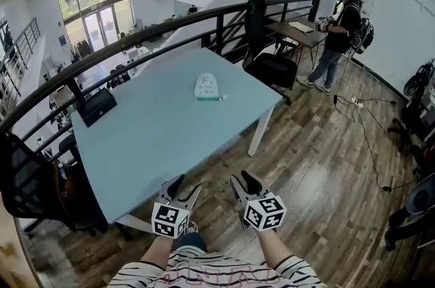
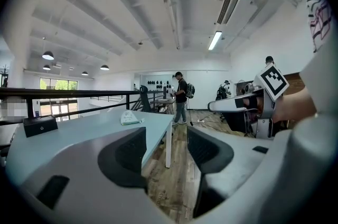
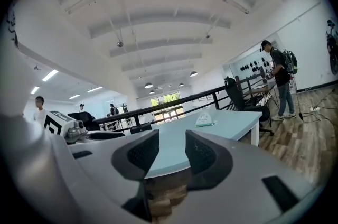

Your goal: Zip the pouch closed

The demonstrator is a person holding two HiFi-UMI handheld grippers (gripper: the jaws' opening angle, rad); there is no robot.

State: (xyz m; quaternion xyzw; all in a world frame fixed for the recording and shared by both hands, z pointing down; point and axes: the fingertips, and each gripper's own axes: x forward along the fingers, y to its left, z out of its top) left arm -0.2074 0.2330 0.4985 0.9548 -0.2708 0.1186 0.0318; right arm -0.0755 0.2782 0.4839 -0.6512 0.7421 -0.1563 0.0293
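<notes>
A small pale green-and-white pouch (image 1: 207, 87) lies on the far part of the light blue table (image 1: 156, 123), near its right end. Both grippers are held off the table's near edge, well short of the pouch. My left gripper (image 1: 188, 183) is open with nothing between its jaws. My right gripper (image 1: 242, 176) is open too and holds nothing. In the left gripper view the pouch (image 2: 129, 118) is far off on the tabletop, past the left gripper (image 2: 166, 149). The right gripper view shows the pouch (image 3: 204, 120) distant, beyond the right gripper (image 3: 171, 151).
A black box (image 1: 95, 106) sits at the table's left end. A black office chair (image 1: 265, 62) stands behind the table's right corner, another chair (image 1: 34, 191) at the near left. A railing (image 1: 136, 42) runs behind the table. A person (image 1: 340, 28) stands far right; cables (image 1: 367, 130) cross the wooden floor.
</notes>
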